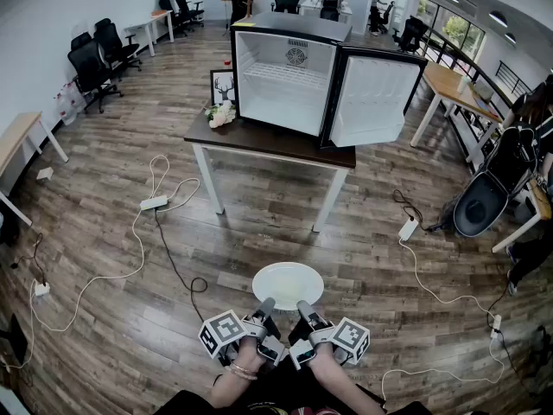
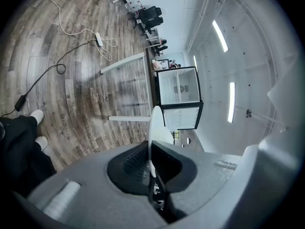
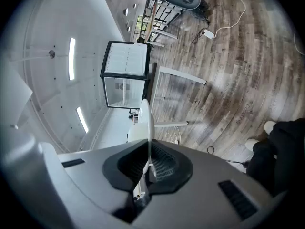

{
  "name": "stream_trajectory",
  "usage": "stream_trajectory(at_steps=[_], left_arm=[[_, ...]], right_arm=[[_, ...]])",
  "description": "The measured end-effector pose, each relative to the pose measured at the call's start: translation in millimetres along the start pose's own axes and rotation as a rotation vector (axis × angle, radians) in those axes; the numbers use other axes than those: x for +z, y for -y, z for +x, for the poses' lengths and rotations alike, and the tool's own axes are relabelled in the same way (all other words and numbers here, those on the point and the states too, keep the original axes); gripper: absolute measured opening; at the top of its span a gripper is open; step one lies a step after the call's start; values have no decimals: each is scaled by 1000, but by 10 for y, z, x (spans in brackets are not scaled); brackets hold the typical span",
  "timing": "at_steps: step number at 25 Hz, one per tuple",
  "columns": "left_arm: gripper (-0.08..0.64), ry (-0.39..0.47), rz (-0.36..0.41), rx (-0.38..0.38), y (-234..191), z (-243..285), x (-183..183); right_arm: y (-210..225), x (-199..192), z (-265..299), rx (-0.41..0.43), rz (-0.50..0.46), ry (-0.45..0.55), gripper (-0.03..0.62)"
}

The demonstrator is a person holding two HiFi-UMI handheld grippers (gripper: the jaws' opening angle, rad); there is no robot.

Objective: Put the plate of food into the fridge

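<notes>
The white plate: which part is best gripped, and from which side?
Its thin near rim, approached from the person's side, one jaw over and one under. The plate is flat, wide and level, so only the edge fits between jaws. The left gripper and right gripper are each shut on that rim, side by side.

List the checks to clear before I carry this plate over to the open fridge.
1. Left gripper shut on the plate rim: ok.
2. Right gripper shut on the rim: ok.
3. Fridge door swung open: ok.
4. Wire shelf bare, room for the plate: ok.
5. Floor path free: not ok, a black cable loops on the floor just left of the plate in the head view.
6. Food on the plate: cannot tell; it looks plain white from the head view.
</notes>
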State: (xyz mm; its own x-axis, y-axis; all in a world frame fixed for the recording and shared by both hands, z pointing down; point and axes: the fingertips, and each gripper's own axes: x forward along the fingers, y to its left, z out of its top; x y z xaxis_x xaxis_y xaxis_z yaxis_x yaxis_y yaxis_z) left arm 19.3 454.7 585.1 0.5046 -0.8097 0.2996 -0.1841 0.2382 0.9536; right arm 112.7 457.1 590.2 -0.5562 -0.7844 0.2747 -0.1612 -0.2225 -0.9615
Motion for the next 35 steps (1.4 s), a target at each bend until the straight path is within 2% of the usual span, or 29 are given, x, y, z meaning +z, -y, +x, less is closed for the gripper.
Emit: stream_trajectory(at_steps=[6,24,35], left_arm=[[20,7,-7,-26,-9,5,179],[20,-61,61,-36,-41,46,753],[20,-81,24,-25,-112,194,884]], right_arm=[[-51,-45,161,7,-45,4,26],[-139,-291,645,31,1,92,26],[-98,-230,823,-4,-3,101,25]])
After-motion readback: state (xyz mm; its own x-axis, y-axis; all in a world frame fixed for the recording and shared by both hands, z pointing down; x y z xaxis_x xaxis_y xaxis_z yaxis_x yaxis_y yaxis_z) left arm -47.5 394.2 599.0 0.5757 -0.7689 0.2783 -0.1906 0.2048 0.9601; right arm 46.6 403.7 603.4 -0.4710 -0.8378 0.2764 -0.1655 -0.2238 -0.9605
